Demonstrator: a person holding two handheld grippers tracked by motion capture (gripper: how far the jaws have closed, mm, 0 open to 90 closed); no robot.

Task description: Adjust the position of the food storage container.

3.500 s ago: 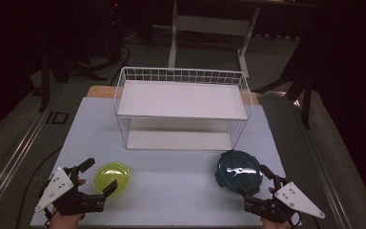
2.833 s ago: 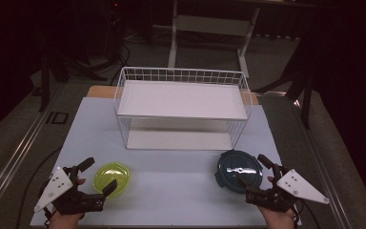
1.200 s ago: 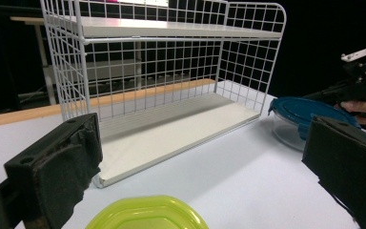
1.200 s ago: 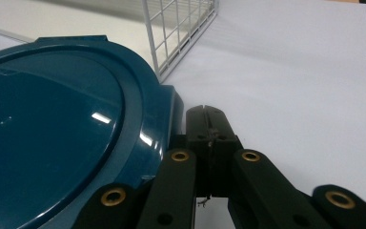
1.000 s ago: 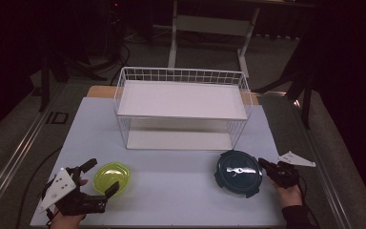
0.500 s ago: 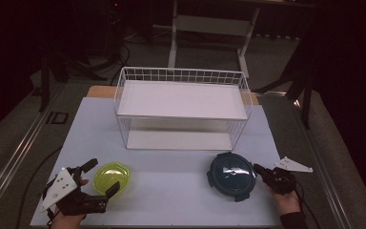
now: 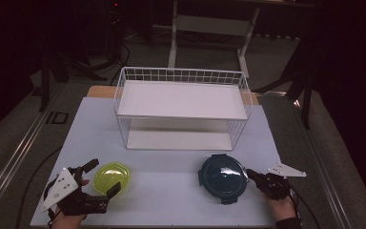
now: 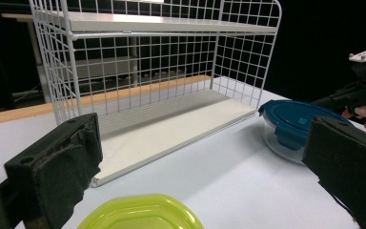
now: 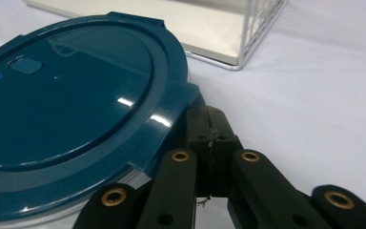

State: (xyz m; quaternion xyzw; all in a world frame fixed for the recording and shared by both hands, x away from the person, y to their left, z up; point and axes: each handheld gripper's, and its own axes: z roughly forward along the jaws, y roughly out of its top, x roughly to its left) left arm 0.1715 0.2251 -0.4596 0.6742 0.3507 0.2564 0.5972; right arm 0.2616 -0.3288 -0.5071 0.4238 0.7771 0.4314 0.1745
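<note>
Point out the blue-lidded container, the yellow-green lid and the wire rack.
blue-lidded container [image 7: 222, 175]: high view, centre of its lid.
yellow-green lid [image 7: 111, 175]: high view, middle of its top.
wire rack [image 7: 181, 98]: high view, bare middle of its upper shelf.

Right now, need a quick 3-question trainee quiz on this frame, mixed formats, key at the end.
1. True or false: the left gripper has its fingers spread open beside the yellow-green lid.
2. The right gripper, fingers together, touches which thing? A) the wire rack B) the blue-lidded container C) the yellow-green lid
3. Fill in: the white wire rack has its top shelf ____.

Key: 1 true; 2 B, the blue-lidded container; 3 empty.
</note>
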